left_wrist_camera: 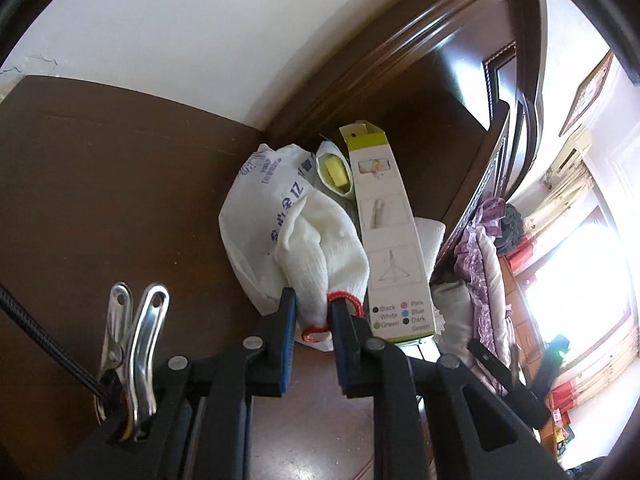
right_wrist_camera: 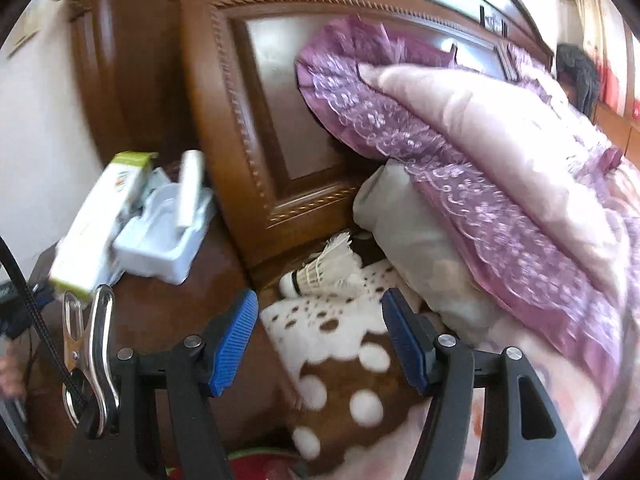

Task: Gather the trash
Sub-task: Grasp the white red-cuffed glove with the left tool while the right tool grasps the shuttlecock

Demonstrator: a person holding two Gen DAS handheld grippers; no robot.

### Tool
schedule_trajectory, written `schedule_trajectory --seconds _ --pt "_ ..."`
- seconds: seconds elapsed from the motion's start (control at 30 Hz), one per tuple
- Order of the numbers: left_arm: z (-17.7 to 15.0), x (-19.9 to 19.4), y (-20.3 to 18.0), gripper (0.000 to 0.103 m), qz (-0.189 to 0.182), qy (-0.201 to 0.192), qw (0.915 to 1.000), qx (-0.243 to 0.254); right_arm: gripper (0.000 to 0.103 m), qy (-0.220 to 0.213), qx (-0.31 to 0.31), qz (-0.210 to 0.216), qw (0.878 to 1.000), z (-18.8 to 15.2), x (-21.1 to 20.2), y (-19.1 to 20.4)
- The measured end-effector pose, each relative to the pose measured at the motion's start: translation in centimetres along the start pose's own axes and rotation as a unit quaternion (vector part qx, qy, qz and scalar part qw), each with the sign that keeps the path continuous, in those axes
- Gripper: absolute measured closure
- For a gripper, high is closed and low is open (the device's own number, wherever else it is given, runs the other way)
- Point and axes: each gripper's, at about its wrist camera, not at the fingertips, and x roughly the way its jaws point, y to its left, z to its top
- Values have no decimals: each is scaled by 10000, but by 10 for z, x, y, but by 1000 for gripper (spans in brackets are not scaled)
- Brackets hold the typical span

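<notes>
In the left wrist view my left gripper (left_wrist_camera: 313, 312) is shut on a white knit glove (left_wrist_camera: 320, 248) with a red cuff edge, on the brown nightstand (left_wrist_camera: 100, 200). Behind the glove lies a white plastic bag (left_wrist_camera: 256, 184) with blue print, and a tall white and green carton (left_wrist_camera: 390, 236) leans beside it. In the right wrist view my right gripper (right_wrist_camera: 320, 340) is open and empty above the bed edge. A white feather shuttlecock (right_wrist_camera: 320, 268) lies just beyond its fingertips, by the headboard. The carton (right_wrist_camera: 100, 224) and a white plastic tray (right_wrist_camera: 160, 236) show at left.
A dark wooden headboard (right_wrist_camera: 260, 120) stands behind the bed. Purple lace pillows (right_wrist_camera: 460, 152) and a grey pillow (right_wrist_camera: 420, 248) are piled at right. A brown blanket with white spots (right_wrist_camera: 340, 380) lies under the right gripper. A white wall (left_wrist_camera: 180, 40) backs the nightstand.
</notes>
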Motion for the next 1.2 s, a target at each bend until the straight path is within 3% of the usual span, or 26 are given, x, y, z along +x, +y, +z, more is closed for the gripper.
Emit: schedule_trajectory --seconds 0.27,0.5,0.57,0.63,0.73,0.9,1.1,1.2 --pt "-1 -2 1 86 43 -30 10000 2 39 530 32 133 9985 18 64 -5" --pt "-1 -4 0 86 64 -118 9999 20 39 737 339 343 9961 23 91 -18" --pt "-1 -6 -1 86 58 -156 9999 37 51 750 491 489 9948 23 95 -24" --pt "-1 -7 -1 86 42 -187 9998 57 78 745 564 604 9938 23 96 -27" --pt "-1 -9 -3 86 12 -223 9997 82 92 665 576 710 9936 21 91 -30" --pt "-1 -15 -5 87 1 -303 9994 172 100 266 347 667 9968 20 69 -24" --pt "-4 -29 -22 87 187 -647 9958 629 101 -155 -129 166 9997 14 32 -12" --pt "-7 -38 -33 87 238 -747 9937 807 101 -313 -152 141 9993 8 10 -11"
